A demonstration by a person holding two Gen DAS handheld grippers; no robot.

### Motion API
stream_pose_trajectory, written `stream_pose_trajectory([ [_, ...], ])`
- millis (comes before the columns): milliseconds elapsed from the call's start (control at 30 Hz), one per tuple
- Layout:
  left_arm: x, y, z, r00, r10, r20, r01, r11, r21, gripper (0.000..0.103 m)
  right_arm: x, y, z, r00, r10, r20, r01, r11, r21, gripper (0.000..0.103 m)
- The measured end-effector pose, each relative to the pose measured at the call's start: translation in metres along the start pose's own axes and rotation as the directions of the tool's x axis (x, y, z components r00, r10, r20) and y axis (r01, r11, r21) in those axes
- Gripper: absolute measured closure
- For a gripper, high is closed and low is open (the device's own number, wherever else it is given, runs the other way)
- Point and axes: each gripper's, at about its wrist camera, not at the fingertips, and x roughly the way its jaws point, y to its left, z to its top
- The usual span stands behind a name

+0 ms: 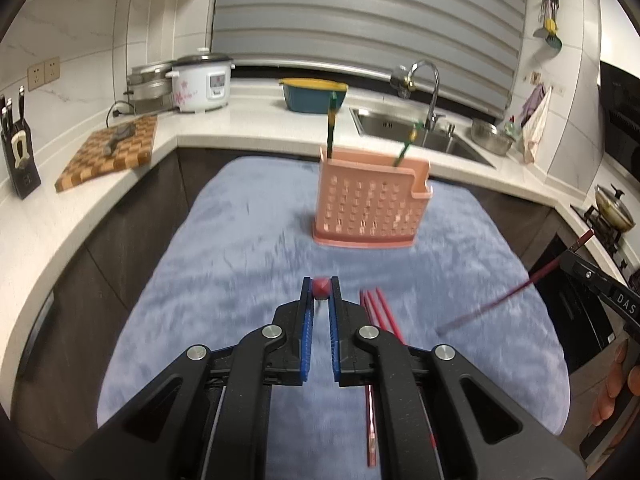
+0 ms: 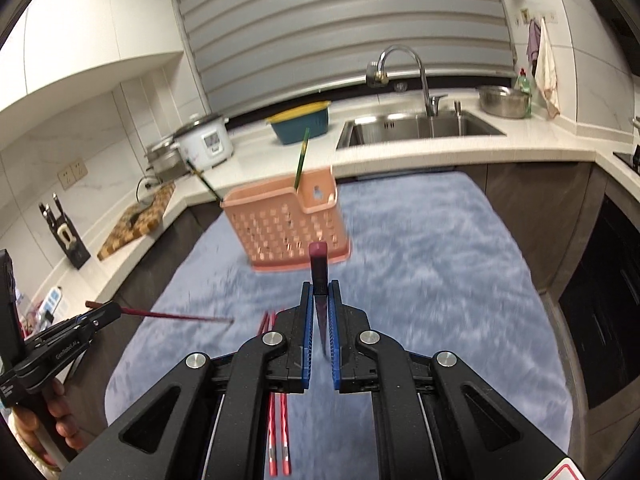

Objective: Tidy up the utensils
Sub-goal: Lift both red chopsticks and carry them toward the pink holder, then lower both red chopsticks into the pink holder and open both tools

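Since each gripper already holds one red chopstick, what matters now is how those sticks point toward the pink basket (image 1: pixel 370 200) ahead. The left gripper (image 1: pixel 321 294) is clamped on its chopstick (image 1: pixel 321 286) near the thick end, so from its own camera only the red butt shows between the pads; the right-wrist view shows the shaft running out sideways from the jaws, roughly level. The right gripper (image 2: pixel 321 288) is likewise closed on its chopstick (image 2: pixel 319 268), thick end up and forward, thin tip slanting back down between the fingers. The basket stands straight ahead of both, slightly nearer the right gripper by my reading. More red chopsticks (image 1: pixel 378 308) lie on the blue cloth (image 1: pixel 248 240) just below the grippers.
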Motion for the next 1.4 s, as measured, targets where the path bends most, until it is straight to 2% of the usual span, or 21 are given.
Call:
stream_pose_trajectory([
  [200, 0.0, 0.001, 0.034, 0.999, -0.003, 0.054, 0.003, 1.0, 0.0, 0.096, 0.002, 0.001, 0.027, 0.999, 0.013, 0.047, -0.013, 1.0, 0.003, 0.096],
  [400, -0.008, -0.006, 0.085, 0.988, -0.033, 0.148, 0.032, 0.999, 0.01, 0.096, 0.005, 0.007, 0.066, 0.992, 0.045, 0.121, -0.047, 0.999, 0.009, 0.096],
  [600, -0.013, -0.021, 0.145, 0.963, -0.061, 0.262, 0.055, 0.998, 0.029, 0.096, 0.013, 0.016, 0.114, 0.974, 0.081, 0.212, -0.087, 0.996, 0.02, 0.096],
  [733, -0.006, -0.028, 0.183, 0.938, -0.082, 0.338, 0.074, 0.997, 0.035, 0.096, 0.024, 0.026, 0.146, 0.961, 0.095, 0.259, -0.104, 0.994, 0.02, 0.096],
  [867, 0.013, -0.03, 0.209, 0.926, -0.093, 0.365, 0.087, 0.996, 0.033, 0.096, 0.04, 0.034, 0.173, 0.951, 0.099, 0.294, -0.111, 0.994, 0.025, 0.096],
  [1067, 0.059, -0.022, 0.221, 0.937, -0.073, 0.343, 0.074, 0.997, 0.01, 0.096, 0.078, 0.044, 0.191, 0.952, 0.091, 0.293, -0.103, 0.994, 0.027, 0.096],
  [1400, 0.118, -0.011, 0.197, 0.967, -0.064, 0.247, 0.07, 0.997, -0.015, 0.096, 0.149, 0.041, 0.159, 0.986, 0.075, 0.146, -0.084, 0.995, 0.051, 0.096],
])
